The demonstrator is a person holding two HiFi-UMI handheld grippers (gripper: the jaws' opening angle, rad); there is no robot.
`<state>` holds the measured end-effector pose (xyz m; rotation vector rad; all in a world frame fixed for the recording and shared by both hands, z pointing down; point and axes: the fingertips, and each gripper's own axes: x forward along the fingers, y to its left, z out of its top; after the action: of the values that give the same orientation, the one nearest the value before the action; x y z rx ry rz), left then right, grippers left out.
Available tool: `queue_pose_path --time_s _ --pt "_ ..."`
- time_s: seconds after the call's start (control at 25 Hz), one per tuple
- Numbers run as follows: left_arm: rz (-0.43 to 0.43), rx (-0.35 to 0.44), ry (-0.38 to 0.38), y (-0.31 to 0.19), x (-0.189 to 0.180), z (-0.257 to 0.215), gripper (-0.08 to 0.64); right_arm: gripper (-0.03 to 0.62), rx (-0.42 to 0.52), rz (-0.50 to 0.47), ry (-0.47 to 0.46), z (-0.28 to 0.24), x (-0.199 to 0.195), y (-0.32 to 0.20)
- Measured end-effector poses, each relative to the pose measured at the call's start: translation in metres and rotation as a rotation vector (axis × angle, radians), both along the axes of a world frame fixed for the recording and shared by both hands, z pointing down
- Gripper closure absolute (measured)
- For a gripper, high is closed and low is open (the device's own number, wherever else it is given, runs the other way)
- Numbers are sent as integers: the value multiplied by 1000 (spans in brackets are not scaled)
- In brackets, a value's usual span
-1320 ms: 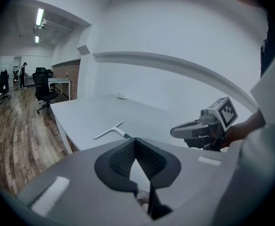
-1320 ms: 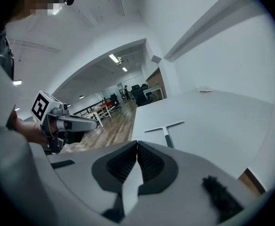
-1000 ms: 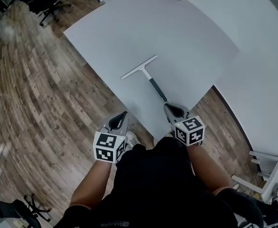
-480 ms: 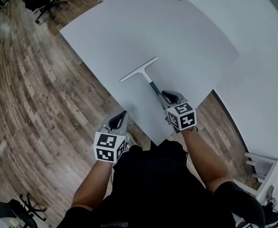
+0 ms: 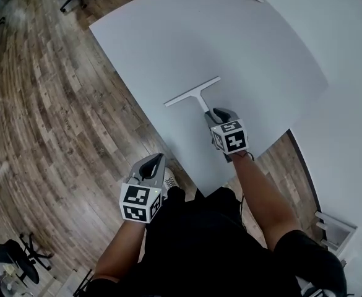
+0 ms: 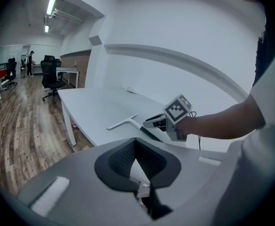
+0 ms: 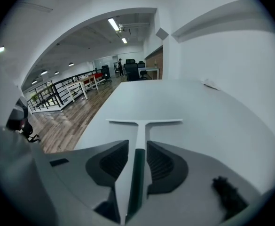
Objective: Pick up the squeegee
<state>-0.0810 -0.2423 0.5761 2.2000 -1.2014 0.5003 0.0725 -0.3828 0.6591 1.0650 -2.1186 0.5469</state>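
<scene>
Lying flat on the pale grey counter (image 5: 242, 48), the white T-shaped squeegee with a dark handle (image 5: 193, 96) runs its handle between the jaws of the right claw (image 5: 219, 114). Those jaws have just been opening wide and are not gripping. The left claw (image 5: 155, 161) hangs beside the counter, pinched together and empty.

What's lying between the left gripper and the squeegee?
Nothing but floor and bare table; the head view shows the left gripper off the table's edge and the squeegee further in.

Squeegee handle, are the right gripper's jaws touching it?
Apart. Right gripper view: the gripper's jaws, just opened, straddle the handle with a thin gap each side.
</scene>
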Motion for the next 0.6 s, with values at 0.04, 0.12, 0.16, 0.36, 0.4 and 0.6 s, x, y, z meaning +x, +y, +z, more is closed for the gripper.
queue_pose_path --time_s 0.04,0.12,0.16,0.36,0.4,0.6 --pt "-4 -6 -1 0 0 2 552 471 -5 -7 13 5 -1 -3" --pt "-11 -17 2 1 -3 3 552 467 -17 -16 34 12 -6 -7" --pt "-15 -22 5 2 -4 3 552 465 -25 -18 43 14 -8 -8" --pt "-31 -39 3 3 -10 6 554 465 -60 -18 65 30 -12 -17" --pt "-33 -42 1 3 -11 8 554 465 -69 -20 68 34 -13 -18" --pt "-45 -54 0 3 -17 13 554 465 -113 -28 86 47 -17 -22"
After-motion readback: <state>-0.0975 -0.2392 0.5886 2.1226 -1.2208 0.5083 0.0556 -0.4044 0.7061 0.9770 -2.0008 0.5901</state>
